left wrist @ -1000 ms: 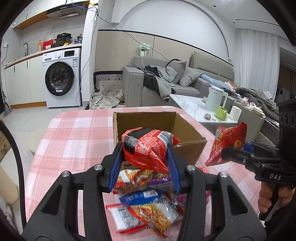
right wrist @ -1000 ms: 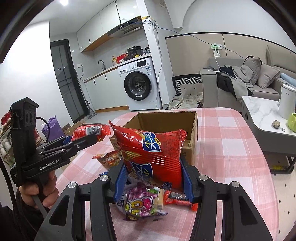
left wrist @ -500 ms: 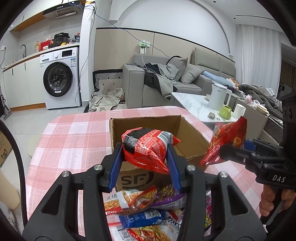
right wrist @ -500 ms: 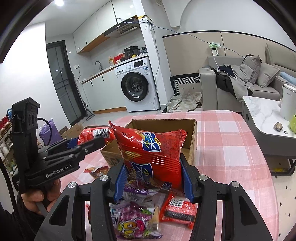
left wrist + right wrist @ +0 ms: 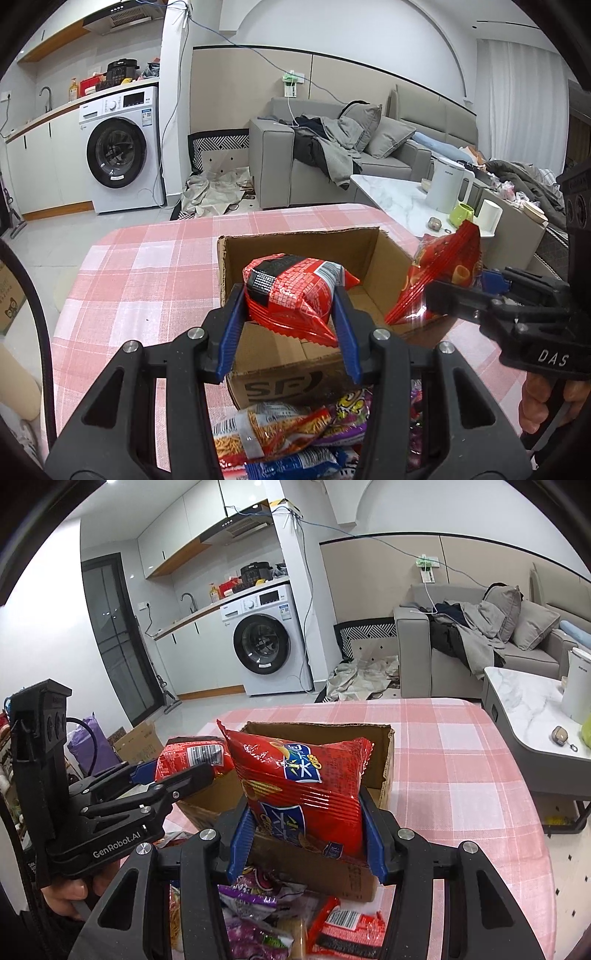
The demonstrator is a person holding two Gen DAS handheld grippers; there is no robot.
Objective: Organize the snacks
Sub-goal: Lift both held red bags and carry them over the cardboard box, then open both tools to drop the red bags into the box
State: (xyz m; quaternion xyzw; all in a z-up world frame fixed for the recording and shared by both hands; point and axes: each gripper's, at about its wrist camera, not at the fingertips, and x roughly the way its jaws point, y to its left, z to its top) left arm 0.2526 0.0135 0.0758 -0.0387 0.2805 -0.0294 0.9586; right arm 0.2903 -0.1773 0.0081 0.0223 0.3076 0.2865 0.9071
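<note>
Both your hand-held grippers have carried their loads forward: the left hand-held gripper (image 5: pixel 291 317) now holds its red packet (image 5: pixel 295 291) clamped over the cardboard box (image 5: pixel 291 376). The right hand-held gripper (image 5: pixel 306 834), closed on the red chip bag (image 5: pixel 299 786), sits above the near wall, so both look ready to drop; the other snacks (image 5: pixel 280 439) wait on the tabletop (image 5: pixel 147 280).

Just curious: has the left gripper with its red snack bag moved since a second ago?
Yes. The left gripper has carried its red snack bag forward, from above the loose snack pile to over the cardboard box.

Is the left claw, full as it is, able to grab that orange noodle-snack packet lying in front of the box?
Probably not yet. The left claw is shut on a red snack bag over the brown cardboard box, so the orange noodle-snack packet below must wait until that bag is dropped.
</note>
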